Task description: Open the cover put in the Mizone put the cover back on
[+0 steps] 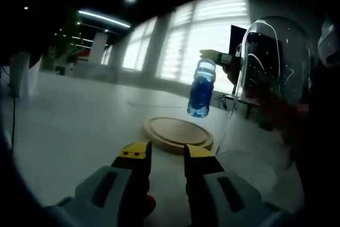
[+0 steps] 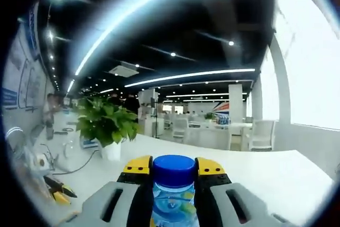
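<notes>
A Mizone bottle [image 1: 201, 90] of blue drink hangs in the air above the far side of a round wooden board [image 1: 178, 133]. My right gripper [image 1: 219, 57] holds it near the top. In the right gripper view the blue cap [image 2: 173, 167] and the bottle neck sit between the yellow-tipped jaws of my right gripper [image 2: 173, 176], which is shut on the bottle. A clear glass dome cover [image 1: 273, 65] stands off the board to its right, and its base is hard to make out. My left gripper [image 1: 167, 152] is open just short of the board, with nothing between its jaws.
The white table [image 1: 79, 126] stretches away to the left of the board. In the right gripper view a potted plant [image 2: 106, 123], a cable and yellow-handled pliers [image 2: 57, 191] lie on a long white counter [image 2: 255, 174]. Bright windows run behind the dome.
</notes>
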### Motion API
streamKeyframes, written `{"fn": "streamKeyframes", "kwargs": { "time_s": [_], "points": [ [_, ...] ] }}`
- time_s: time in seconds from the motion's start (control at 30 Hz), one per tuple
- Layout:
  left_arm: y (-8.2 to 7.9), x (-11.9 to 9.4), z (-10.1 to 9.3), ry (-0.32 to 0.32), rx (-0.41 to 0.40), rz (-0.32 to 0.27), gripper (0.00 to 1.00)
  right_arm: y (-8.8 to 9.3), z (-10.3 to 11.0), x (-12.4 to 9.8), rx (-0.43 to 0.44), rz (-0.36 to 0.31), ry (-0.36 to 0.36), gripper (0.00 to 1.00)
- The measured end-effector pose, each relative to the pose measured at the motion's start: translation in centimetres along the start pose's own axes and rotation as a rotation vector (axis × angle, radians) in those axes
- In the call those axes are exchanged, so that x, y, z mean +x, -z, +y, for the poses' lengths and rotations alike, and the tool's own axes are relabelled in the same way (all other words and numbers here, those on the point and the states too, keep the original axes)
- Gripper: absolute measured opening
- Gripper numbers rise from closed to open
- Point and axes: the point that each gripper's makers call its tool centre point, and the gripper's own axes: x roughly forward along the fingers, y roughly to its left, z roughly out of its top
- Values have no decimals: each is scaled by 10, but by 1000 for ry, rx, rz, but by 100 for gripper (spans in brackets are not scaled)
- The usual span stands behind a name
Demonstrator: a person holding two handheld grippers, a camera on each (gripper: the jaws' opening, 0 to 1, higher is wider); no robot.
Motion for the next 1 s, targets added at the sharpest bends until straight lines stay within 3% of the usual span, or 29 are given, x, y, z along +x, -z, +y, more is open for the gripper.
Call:
{"fn": "streamKeyframes", "kwargs": {
  "time_s": [0.43, 1.0],
  "points": [
    [0, 0, -3, 10, 10, -2, 19, -6, 43, 16, 41, -11, -149, 22],
    [0, 0, -6, 15, 14, 1, 19, -3, 84, 27, 23, 1, -255, 22]
  ]
}}
